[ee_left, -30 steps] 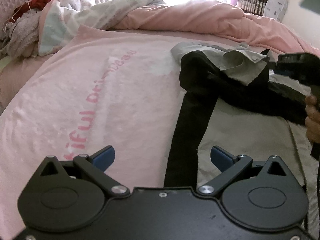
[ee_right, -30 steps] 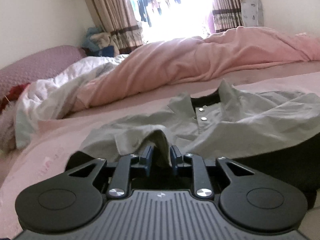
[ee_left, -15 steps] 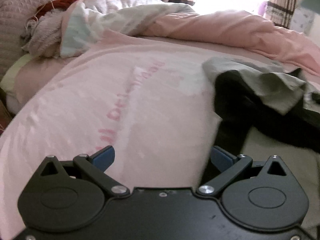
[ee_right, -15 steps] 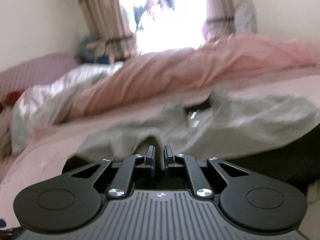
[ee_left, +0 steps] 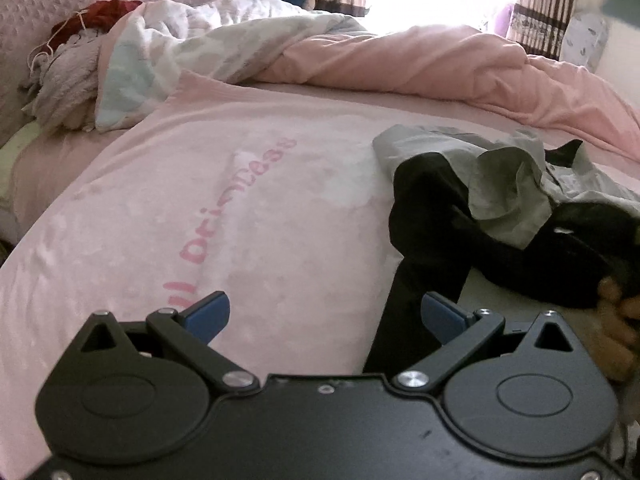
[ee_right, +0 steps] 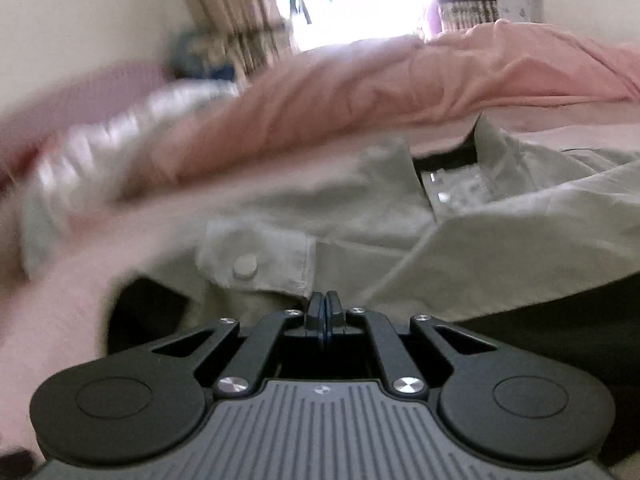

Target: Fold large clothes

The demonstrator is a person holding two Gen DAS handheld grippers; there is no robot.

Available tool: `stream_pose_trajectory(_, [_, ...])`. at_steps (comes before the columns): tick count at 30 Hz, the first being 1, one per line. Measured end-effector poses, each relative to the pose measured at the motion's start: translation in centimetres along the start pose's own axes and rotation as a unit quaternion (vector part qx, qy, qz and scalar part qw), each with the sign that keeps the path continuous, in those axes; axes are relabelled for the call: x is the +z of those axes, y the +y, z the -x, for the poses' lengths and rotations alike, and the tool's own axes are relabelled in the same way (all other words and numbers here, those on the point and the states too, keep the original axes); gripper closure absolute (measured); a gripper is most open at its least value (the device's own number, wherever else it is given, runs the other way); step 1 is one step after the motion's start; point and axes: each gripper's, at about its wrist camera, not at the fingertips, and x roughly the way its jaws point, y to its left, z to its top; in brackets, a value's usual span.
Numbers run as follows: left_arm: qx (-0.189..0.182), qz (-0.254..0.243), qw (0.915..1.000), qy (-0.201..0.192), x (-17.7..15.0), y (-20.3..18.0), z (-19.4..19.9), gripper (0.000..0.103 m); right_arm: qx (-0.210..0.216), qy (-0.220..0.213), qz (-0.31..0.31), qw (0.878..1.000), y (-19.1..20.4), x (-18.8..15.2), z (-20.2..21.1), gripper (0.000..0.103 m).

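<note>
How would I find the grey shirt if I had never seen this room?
Look at the big bed with the pink blanket that has pink letters on it. Right of the letters lies the grey shirt, crumpled over black cloth. It is the only grey thing there, with a collar and round snap buttons.

I'm in a home bedroom: a bed [ee_left: 280,208] with a rumpled pink duvet [ee_left: 420,64], curtains [ee_left: 548,4] by a bright window.

On the pink bed cover [ee_left: 248,216] in your left wrist view you see pink lettering running from near to far; only fragments read, roughly "ll" and "Princess", somewhat blurred. You find no other legible text.
</note>
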Motion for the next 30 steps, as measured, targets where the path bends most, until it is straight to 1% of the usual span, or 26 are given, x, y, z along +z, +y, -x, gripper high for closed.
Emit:
stream_pose_trajectory(2, [0.000, 0.009, 1.0000, -0.002, 0.1, 0.3, 0.2, 0.000, 0.006, -0.025, -0.004, 1.000, 0.3, 0.1, 0.9, 0.096])
stream_pose_trajectory(3, [0.000, 0.015, 0.9999, -0.004, 0.1, 0.5, 0.2, 0.000, 0.013, -0.031, -0.007, 0.999, 0.4, 0.2, 1.0, 0.096])
stream_pose_trajectory(4, [0.001, 0.021, 0.9998, -0.005, 0.1, 0.6, 0.2, 0.000, 0.020, -0.020, -0.005, 1.000, 0.7, 0.2, 0.5, 0.096])
stream_pose_trajectory(6, [0.003, 0.027, 0.9996, -0.002, 0.1, 0.8, 0.0, 0.000, 0.019, 0.016, 0.008, 1.000, 1.2, -0.3, -1.3, 0.096])
stream_pose_trajectory(7, [0.005, 0.029, 0.9996, 0.000, 0.1, 0.9, -0.1, 0.000, 0.008, 0.040, 0.025, 0.999, 1.4, -0.7, -2.5, 0.097])
stream_pose_trajectory(8, [0.005, 0.031, 0.9995, 0.002, 0.1, 0.9, -0.1, 0.000, -0.001, 0.042, 0.039, 0.998, 1.4, -1.1, -3.1, 0.098])
stream_pose_trajectory(9, [0.005, 0.031, 0.9995, 0.004, 0.1, 1.0, -0.2, 0.000, 0.000, 0.032, 0.045, 0.998, 1.3, -1.3, -3.1, 0.098])
stream_pose_trajectory(11, [0.005, 0.030, 0.9995, 0.007, 0.0, 1.0, -0.3, 0.000, 0.001, 0.029, 0.029, 0.999, 1.2, -1.0, -2.2, 0.098])
stream_pose_trajectory(12, [0.005, 0.028, 0.9996, 0.006, 0.0, 1.0, -0.3, 0.000, 0.002, 0.008, 0.019, 1.000, 1.2, -1.0, -1.1, 0.098])
stream_pose_trajectory(14, [0.007, 0.024, 0.9997, 0.007, 0.1, 1.0, -0.4, 0.000, -0.010, -0.057, 0.022, 0.998, 1.8, -0.9, 1.3, 0.097])
stream_pose_trajectory(15, [0.008, 0.024, 0.9996, 0.007, 0.1, 1.0, -0.4, 0.000, -0.019, -0.087, 0.024, 0.996, 2.2, -0.9, 2.1, 0.094])
stream_pose_trajectory(16, [0.007, 0.025, 0.9996, 0.007, 0.1, 0.9, -0.4, 0.000, -0.018, -0.115, 0.021, 0.993, 2.6, -1.0, 2.9, 0.092])
stream_pose_trajectory(17, [0.005, 0.025, 0.9996, 0.007, 0.1, 0.9, -0.3, 0.000, -0.005, -0.125, 0.019, 0.992, 2.9, -1.0, 3.1, 0.091])
stream_pose_trajectory(18, [0.004, 0.025, 0.9997, 0.007, 0.1, 0.8, -0.3, 0.000, 0.008, -0.114, 0.023, 0.993, 3.1, -0.8, 2.6, 0.091])
stream_pose_trajectory(19, [0.003, 0.024, 0.9997, 0.007, 0.1, 0.8, -0.3, 0.000, 0.016, -0.085, 0.031, 0.996, 3.5, -0.7, 1.6, 0.092])
stream_pose_trajectory(22, [0.003, 0.018, 0.9998, 0.007, 0.0, 0.5, -0.2, 0.000, 0.001, -0.023, 0.025, 0.999, 3.6, -1.1, -1.8, 0.093])
stream_pose_trajectory(24, [0.001, 0.014, 0.9999, 0.007, -0.1, 0.5, -0.2, 0.000, 0.020, 0.036, 0.011, 0.999, 2.9, -1.4, -4.0, 0.093])
stream_pose_trajectory(27, [0.004, 0.002, 0.9999, 0.011, -0.4, 0.4, -0.4, 0.000, 0.040, 0.048, 0.000, 0.998, 2.0, -0.8, -3.5, 0.094])
stream_pose_trajectory(28, [0.006, 0.001, 0.9999, 0.012, -0.4, 0.5, -0.4, 0.000, 0.045, 0.043, -0.012, 0.998, 1.5, -0.3, -2.7, 0.094])
stream_pose_trajectory(30, [0.004, 0.007, 0.9999, 0.012, -0.3, 0.6, -0.3, 0.000, 0.046, 0.022, -0.015, 0.999, 0.5, 0.3, -0.6, 0.094])
